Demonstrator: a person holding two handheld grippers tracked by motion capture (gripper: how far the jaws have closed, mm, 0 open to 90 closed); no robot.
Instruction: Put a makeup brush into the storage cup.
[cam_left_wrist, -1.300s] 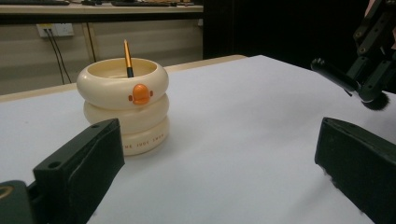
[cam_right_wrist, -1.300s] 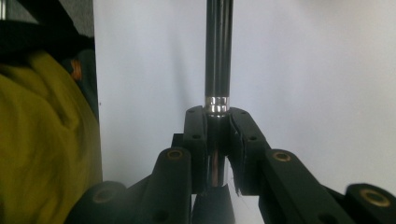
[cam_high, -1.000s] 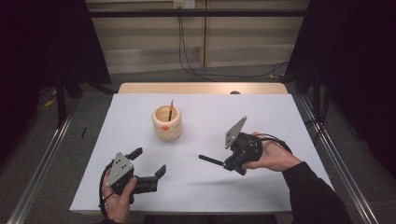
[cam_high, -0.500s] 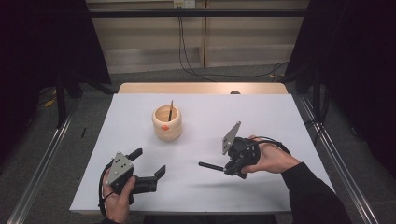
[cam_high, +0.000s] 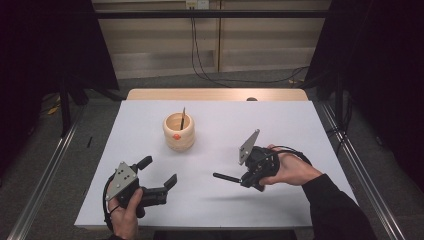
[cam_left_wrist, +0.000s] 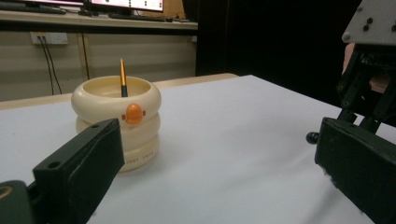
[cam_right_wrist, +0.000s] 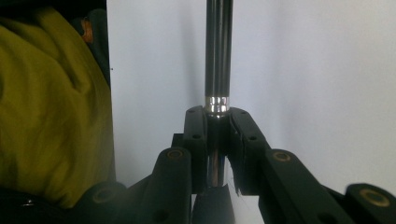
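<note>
A dark pen is gripped in the right claw, jaws clenched on its barrel just below a silver band, as seen in the right gripper view. The pen is held level, a little above the white surface, toward its right near part, tip pointed left across the middle. The right hand is wrapped around the claw's body. Over by the near left corner, the left claw is held with jaws spread wide and nothing between them. In the left gripper view, a cream ringed holder with an orange dot is framed ahead of those jaws, a yellow pencil standing in it. The holder is set left of centre, toward the far edge.
</note>
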